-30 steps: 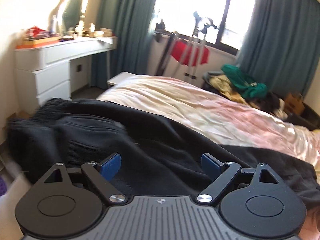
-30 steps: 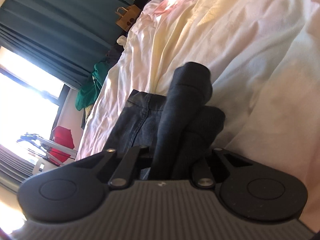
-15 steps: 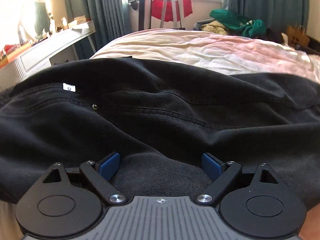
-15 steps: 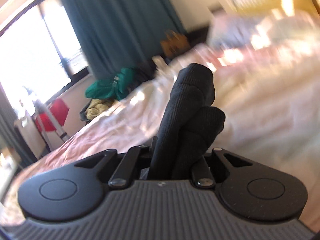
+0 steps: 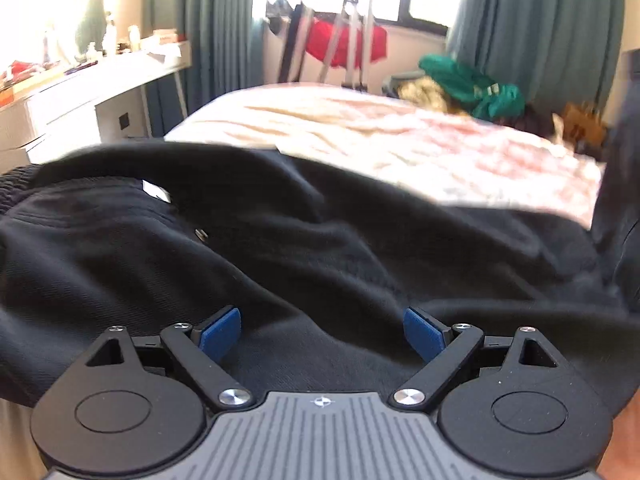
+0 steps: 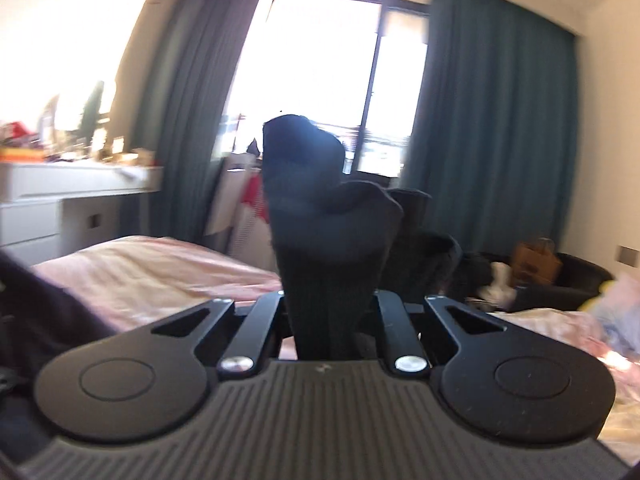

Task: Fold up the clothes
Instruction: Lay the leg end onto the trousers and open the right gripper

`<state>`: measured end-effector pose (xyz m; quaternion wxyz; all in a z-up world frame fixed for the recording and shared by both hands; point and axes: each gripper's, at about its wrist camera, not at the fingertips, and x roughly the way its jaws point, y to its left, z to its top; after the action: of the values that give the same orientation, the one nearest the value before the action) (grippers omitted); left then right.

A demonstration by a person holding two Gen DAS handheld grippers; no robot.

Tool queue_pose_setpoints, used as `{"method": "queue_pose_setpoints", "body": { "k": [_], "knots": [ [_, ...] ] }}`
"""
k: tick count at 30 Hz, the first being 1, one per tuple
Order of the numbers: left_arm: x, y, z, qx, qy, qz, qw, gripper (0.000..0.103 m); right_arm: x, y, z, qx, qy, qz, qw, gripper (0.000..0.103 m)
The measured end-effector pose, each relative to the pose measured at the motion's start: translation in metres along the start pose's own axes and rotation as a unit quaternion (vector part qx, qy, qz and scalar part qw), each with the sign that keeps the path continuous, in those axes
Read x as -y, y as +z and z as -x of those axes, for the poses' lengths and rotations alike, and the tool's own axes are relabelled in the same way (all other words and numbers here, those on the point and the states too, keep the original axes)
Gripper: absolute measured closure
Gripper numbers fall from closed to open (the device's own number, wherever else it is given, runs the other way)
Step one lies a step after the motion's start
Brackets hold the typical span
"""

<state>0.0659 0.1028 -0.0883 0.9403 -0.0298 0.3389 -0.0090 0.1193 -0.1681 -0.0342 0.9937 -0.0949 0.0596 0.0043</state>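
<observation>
Fold in progress — one end of the garment raised, the rest spread on the bed.

One black garment [image 5: 304, 240] covers the near bed [image 5: 400, 148]. Right tongs [image 6: 332, 312] pinch one bunched end, held high — likely to carry it across. Left tongs [image 5: 322, 330], spread, rest over the cloth, gripping nothing.

- my left gripper [image 5: 322, 330]: blue pads [image 5: 220, 330], black arms
- garment [image 5: 280, 248]: black, small white tag [image 5: 154, 191]
- bedspread [image 5: 400, 148]: pink-cream mottled
- curtains [image 6: 496, 128]: teal
- dresser [image 6: 60, 196]: white
- my right gripper [image 6: 330, 312]: black
</observation>
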Motion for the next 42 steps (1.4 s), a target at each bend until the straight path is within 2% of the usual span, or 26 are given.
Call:
{"method": "queue_pose_setpoints", "body": {
  "k": [4, 7, 10, 12, 14, 16, 19, 21, 23, 25, 27, 28, 30, 32, 36, 37, 39, 40, 42],
  "knots": [
    [-0.021, 0.013, 0.026, 0.047, -0.003, 0.038, 0.9982, 0.013, -0.078, -0.027, -0.002, -0.051, 0.083, 0.042, 0.994, 0.09],
    [-0.039, 0.021, 0.04, 0.064, -0.01, 0.069, 0.9955, 0.013, -0.131, -0.071, -0.006, -0.132, 0.123, 0.095, 0.979, 0.089],
    [-0.055, 0.026, 0.046, 0.064, -0.053, 0.107, 0.9907, 0.012, -0.159, -0.097, 0.004, -0.14, 0.114, 0.147, 0.973, 0.089],
    [-0.062, 0.029, 0.048, 0.069, -0.069, 0.13, 0.9867, 0.012, -0.161, -0.084, 0.006, -0.123, 0.11, 0.139, 0.976, 0.089],
    [-0.065, 0.032, 0.051, 0.081, -0.077, 0.138, 0.9842, 0.012, -0.154, -0.064, 0.01, -0.103, 0.118, 0.098, 0.983, 0.089],
    [-0.067, 0.032, 0.051, 0.087, -0.083, 0.141, 0.9826, 0.012, -0.157, -0.051, 0.006, -0.095, 0.133, 0.083, 0.983, 0.089],
    [-0.07, 0.03, 0.048, 0.082, -0.095, 0.154, 0.98, 0.012, -0.176, -0.066, -0.005, -0.138, 0.179, 0.085, 0.97, 0.089],
    [-0.069, 0.027, 0.046, 0.077, -0.103, 0.157, 0.9791, 0.012, -0.186, -0.081, -0.007, -0.143, 0.177, 0.106, 0.968, 0.088],
    [-0.066, 0.025, 0.045, 0.079, -0.109, 0.148, 0.9798, 0.012, -0.189, -0.076, -0.007, -0.138, 0.167, 0.111, 0.97, 0.086],
    [-0.059, 0.024, 0.046, 0.087, -0.111, 0.129, 0.9816, 0.012, -0.183, -0.067, -0.007, -0.148, 0.175, 0.088, 0.969, 0.078],
    [-0.053, 0.023, 0.046, 0.095, -0.113, 0.111, 0.9827, 0.011, -0.174, -0.059, -0.008, -0.181, 0.212, 0.055, 0.959, 0.051],
    [-0.05, 0.022, 0.046, 0.097, -0.116, 0.104, 0.983, 0.011, -0.17, -0.055, -0.005, -0.194, 0.223, 0.048, 0.954, 0.047],
    [-0.044, 0.02, 0.045, 0.099, -0.119, 0.092, 0.9837, 0.011, -0.161, -0.048, 0.0, -0.217, 0.243, 0.036, 0.945, 0.045],
    [-0.037, 0.018, 0.046, 0.1, -0.118, 0.077, 0.9851, 0.011, -0.147, -0.035, 0.008, -0.24, 0.273, 0.016, 0.931, 0.039],
    [-0.025, 0.014, 0.042, 0.096, -0.115, 0.047, 0.9877, 0.01, -0.104, -0.01, 0.025, -0.257, 0.292, -0.041, 0.92, 0.038],
    [-0.021, 0.012, 0.04, 0.092, -0.112, 0.043, 0.9884, 0.01, -0.094, -0.007, 0.03, -0.25, 0.29, -0.046, 0.923, 0.038],
    [-0.016, 0.008, 0.035, 0.084, -0.108, 0.037, 0.9898, 0.009, -0.073, -0.009, 0.042, -0.211, 0.267, -0.051, 0.939, 0.037],
    [-0.013, 0.005, 0.032, 0.08, -0.106, 0.035, 0.9905, 0.009, -0.063, -0.012, 0.04, -0.203, 0.241, -0.06, 0.947, 0.033],
    [-0.007, 0.001, 0.028, 0.072, -0.102, 0.029, 0.9917, 0.009, -0.043, -0.018, 0.034, -0.19, 0.187, -0.078, 0.961, 0.033]
  ]
}}
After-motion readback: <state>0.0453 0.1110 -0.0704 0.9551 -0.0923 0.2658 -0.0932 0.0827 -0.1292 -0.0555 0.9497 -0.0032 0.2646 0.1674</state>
